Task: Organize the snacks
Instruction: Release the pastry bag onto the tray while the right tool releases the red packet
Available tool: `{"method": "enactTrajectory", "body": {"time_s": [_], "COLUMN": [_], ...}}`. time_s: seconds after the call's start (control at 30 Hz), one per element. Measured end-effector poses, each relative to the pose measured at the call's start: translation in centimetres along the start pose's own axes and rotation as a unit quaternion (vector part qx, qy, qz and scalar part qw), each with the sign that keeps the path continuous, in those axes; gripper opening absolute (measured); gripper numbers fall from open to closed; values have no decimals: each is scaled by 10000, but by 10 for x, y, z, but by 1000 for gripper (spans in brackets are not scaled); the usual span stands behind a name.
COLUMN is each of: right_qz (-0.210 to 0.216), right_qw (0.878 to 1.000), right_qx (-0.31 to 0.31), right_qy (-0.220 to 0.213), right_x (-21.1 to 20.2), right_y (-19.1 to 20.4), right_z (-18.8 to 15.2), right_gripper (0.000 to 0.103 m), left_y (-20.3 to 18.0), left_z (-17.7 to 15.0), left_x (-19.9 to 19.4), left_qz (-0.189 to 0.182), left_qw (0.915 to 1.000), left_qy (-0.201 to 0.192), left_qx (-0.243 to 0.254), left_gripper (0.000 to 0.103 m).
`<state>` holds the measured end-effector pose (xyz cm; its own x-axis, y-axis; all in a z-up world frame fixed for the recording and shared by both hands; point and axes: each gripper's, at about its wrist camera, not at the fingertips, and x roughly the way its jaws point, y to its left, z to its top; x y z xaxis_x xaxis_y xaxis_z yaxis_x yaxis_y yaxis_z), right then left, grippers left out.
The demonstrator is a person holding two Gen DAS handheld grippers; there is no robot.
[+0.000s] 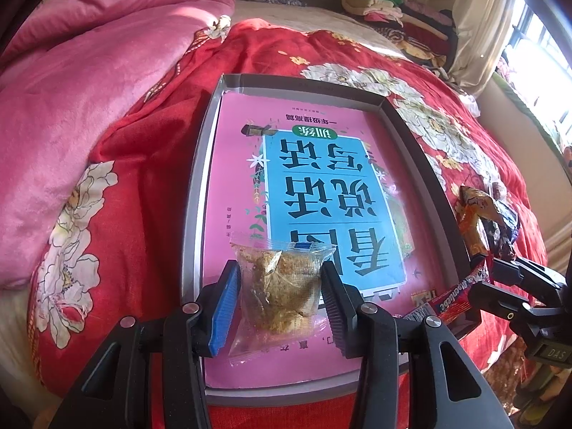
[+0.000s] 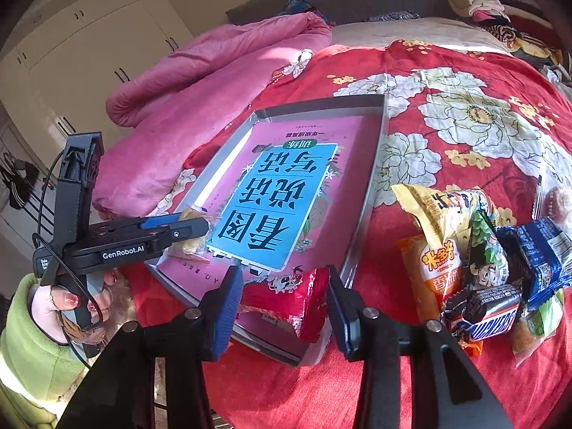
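A grey tray (image 1: 200, 186) lies on the bed with a pink and blue book (image 1: 321, 186) as its floor. My left gripper (image 1: 279, 268) is shut on a clear packet of yellowish snack (image 1: 282, 293), which hangs low over the tray's near end. From the right wrist view, the left gripper (image 2: 193, 223) grips that packet (image 2: 191, 243) at the tray's left corner. My right gripper (image 2: 283, 275) is open. A red wrapped snack (image 2: 286, 304) lies between its fingers on the near corner of the tray (image 2: 371, 178), with a gap at each pad.
A pile of loose snack packets (image 2: 464, 250) lies on the red flowered bedspread (image 2: 447, 125) right of the tray. A rolled pink quilt (image 2: 200, 71) lies to the left. A hand (image 2: 64, 304) in a green sleeve holds the left gripper. Folded clothes (image 1: 393, 10) are stacked at the far side.
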<state>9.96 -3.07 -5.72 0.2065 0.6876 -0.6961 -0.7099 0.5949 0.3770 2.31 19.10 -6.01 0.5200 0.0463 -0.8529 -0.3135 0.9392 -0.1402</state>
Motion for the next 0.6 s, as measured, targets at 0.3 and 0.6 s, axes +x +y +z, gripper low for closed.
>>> {"method": "enactTrajectory", "body": {"time_s": [0.3,0.6], "right_qz": [-163,-259], "right_qw": [9990,9967], "right_qx": [-407,-750], "right_qy": [100,180], "right_x": [15,27], "right_y": [21,40], "right_z": [-1,-3], "right_gripper": [46,55], "left_y": [-2,-7], "left_z": [0,0], "left_x": [0,-7], "left_qz": [-17,-34], "left_qw": [10000,9997], "left_qy": [-18,-139], "left_qx": [41,178], "left_gripper": [48,55]}}
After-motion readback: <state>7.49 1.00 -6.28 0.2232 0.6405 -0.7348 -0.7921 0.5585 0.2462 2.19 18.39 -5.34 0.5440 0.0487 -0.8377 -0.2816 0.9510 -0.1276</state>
